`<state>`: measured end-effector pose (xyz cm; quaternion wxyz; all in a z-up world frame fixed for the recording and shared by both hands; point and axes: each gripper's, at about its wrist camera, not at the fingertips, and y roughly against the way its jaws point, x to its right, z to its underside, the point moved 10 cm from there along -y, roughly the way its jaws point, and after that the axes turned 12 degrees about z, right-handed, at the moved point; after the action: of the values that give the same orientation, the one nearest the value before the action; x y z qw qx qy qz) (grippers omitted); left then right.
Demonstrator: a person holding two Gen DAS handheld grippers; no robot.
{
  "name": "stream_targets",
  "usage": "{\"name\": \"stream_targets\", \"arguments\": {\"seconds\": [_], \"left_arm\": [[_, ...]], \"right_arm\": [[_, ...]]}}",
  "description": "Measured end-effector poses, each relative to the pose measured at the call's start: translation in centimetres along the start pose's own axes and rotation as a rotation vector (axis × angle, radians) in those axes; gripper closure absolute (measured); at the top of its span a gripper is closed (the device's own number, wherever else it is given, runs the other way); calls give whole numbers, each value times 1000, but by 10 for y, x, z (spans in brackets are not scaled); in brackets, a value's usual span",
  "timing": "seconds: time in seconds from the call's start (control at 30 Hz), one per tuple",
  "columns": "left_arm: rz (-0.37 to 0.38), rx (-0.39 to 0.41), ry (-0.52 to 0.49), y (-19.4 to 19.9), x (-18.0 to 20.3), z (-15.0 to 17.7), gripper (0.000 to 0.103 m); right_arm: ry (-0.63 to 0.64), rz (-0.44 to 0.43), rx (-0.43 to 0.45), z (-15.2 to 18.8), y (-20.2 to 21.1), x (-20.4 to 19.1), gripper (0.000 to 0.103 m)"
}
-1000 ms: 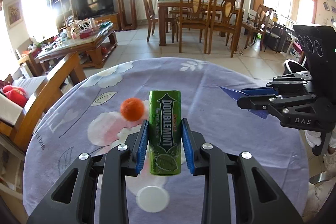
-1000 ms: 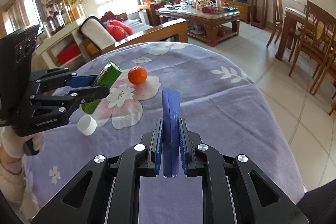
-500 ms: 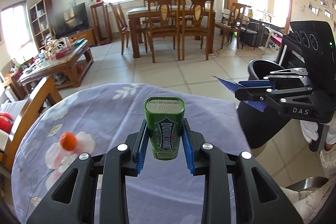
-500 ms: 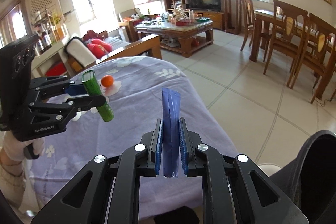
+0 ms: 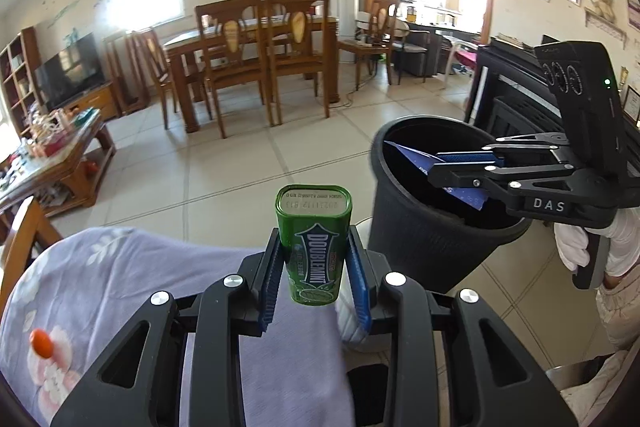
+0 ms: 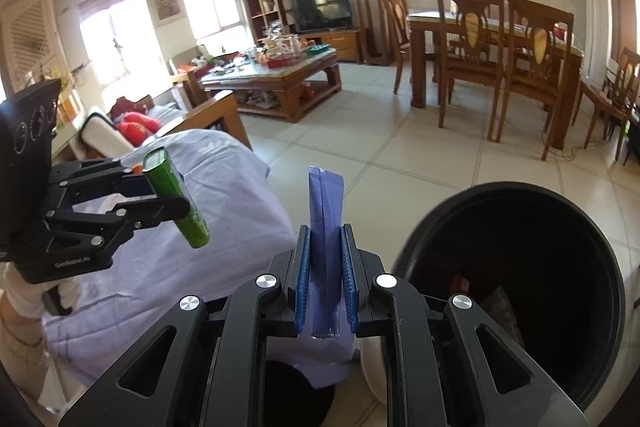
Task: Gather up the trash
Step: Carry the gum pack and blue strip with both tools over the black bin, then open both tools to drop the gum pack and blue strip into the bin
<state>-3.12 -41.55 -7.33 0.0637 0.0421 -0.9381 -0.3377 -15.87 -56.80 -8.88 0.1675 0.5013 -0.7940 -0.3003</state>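
Risk at release: right gripper (image 6: 326,291) pinching blue wrapper (image 6: 325,223) short of black bin (image 6: 516,267) mouth, left gripper (image 5: 314,283) clamping Doublemint tin (image 5: 314,239) over table edge; either may miss.

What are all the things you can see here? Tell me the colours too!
gum tin: one, green, held in the left tongs.
wrapper: one, blue, held in the right tongs.
bin: one, black, on the floor beside the table, some trash inside.
orange: one, orange, on the tablecloth.
tablecloth: one, purple with flowers, over the table.
dining chairs: several, brown, round the dining table.
television: one, black, by the far wall.
left tongs: black, blue pads, shut.
right tongs: black, blue pads, shut.
gloved hand: white.
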Motion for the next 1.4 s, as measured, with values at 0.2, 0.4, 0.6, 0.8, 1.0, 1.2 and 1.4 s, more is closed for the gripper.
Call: {"name": "stream_targets", "arguments": {"seconds": [0.2, 0.4, 0.6, 0.8, 1.0, 1.2, 1.4], "left_arm": [[67, -5, -44, -29, 37, -16, 72], [130, -10, -72, -55, 71, -26, 72], [185, -22, -74, -81, 92, -29, 72], [221, -38, -76, -109, 109, -34, 72], [228, -77, -68, -136, 115, -24, 72], [239, -114, -69, -148, 117, -12, 72], [240, -133, -75, -153, 120, -7, 72]], "right_arm": [[-81, 48, 1, 20, 16, 64, 87], [-135, 79, -4, 40, 28, 108, 87], [-171, 95, -13, 58, 33, 135, 87], [-212, 105, -32, 73, 29, 158, 87], [-247, 110, -63, 88, 19, 173, 87], [-270, 111, -87, 100, 13, 185, 87], [-280, 111, -94, 104, 6, 191, 87]]}}
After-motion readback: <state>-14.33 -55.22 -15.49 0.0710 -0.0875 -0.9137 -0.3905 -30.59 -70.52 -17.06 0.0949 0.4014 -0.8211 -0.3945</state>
